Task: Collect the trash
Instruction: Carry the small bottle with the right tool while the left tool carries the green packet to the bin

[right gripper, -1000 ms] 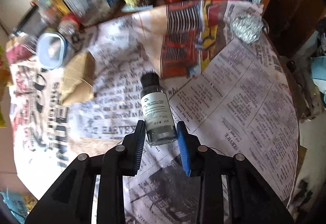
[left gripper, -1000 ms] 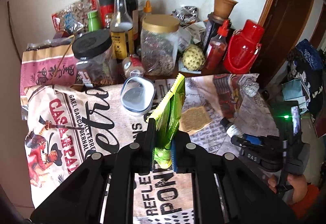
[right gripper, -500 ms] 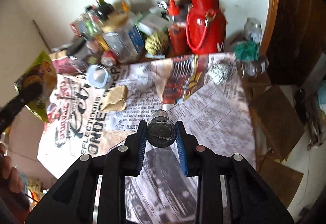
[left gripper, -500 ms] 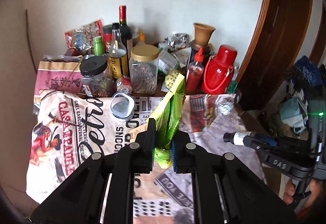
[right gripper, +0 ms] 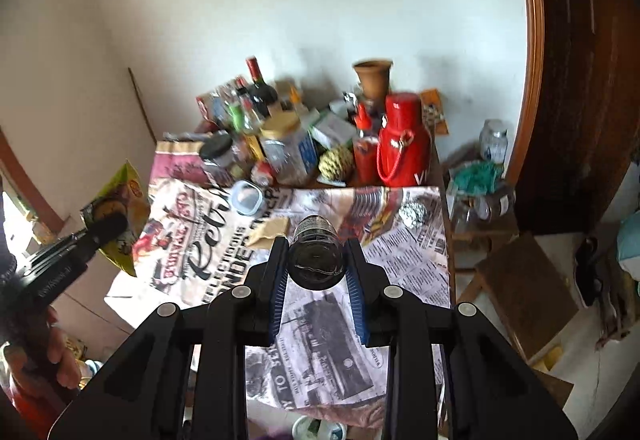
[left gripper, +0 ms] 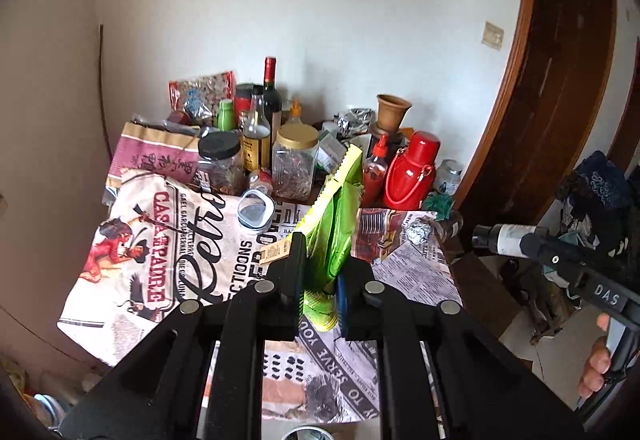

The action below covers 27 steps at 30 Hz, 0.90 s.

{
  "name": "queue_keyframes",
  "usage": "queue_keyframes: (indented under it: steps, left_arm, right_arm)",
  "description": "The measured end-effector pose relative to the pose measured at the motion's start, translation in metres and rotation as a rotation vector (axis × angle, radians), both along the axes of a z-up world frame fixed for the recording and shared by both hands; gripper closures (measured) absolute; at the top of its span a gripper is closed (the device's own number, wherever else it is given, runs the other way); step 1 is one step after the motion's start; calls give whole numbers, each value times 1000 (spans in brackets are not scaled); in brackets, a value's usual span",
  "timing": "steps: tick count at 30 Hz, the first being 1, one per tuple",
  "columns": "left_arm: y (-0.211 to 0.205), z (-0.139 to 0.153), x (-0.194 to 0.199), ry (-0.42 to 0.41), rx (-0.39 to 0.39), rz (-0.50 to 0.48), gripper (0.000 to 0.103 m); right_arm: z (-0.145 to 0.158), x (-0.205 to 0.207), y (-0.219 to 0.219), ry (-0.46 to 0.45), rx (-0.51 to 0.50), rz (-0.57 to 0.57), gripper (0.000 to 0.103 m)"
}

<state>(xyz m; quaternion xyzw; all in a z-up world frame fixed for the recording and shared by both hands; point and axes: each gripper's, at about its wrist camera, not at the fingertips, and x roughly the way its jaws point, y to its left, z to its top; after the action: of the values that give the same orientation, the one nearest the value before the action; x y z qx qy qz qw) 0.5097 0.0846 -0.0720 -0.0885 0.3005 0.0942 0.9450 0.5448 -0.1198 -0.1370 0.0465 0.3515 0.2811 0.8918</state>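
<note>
**Both hands loaded, trash held clear of the table**

Left wrist view shows the left gripper clamped on a crinkly lime-green foil snack bag, which stands upright between the pads, above the newspaper-covered table. Right wrist view has the right gripper clamped round a small dark glass bottle with a white label, its base towards the camera.

To carry well, I'd judge both grips should hold firm, since the round bottle could roll out of the pads, and the bag only hangs by its lower end. Both loads should travel clear of the crowded jars along the table's back edge until a bin is found; none is clearly in view.

Readable print on the newspaper: "CASA PADRE", "TO SERVE YOU". The other gripper's body reads "DAS". The bottle's label is too small to read.
</note>
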Motion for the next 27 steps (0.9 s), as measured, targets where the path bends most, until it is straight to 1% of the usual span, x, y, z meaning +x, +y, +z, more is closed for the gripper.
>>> queue_keyframes:
  steps: [2,6,10,18,21,25,27]
  left_arm:
    - [0,4,-13,-10,4,-4,91]
    - [3,14,-51,-44,7,-29,91]
    - [11,17,-99,-68,21,-63,91]
    - [34,7,-199,-44,25,-99,91]
    - [40,1,-233,-24,23,-121,91]
    - [45,-8,-262,-5,9,-144,91]
    - [46,-12,-271,8,-4,-151,91]
  right_arm:
    - [8,-17,0,-27,7,-9,78]
    - [16,-51,6,-52,6,-18,78]
    - [20,-95,13,-85,-5,-43,78]
    - [15,-188,32,-84,-2,-97,78]
    - [10,-217,38,-61,2,-114,78]
    - [4,-255,44,-42,-20,-126,78]
    - [2,-267,45,-27,-28,-129,78]
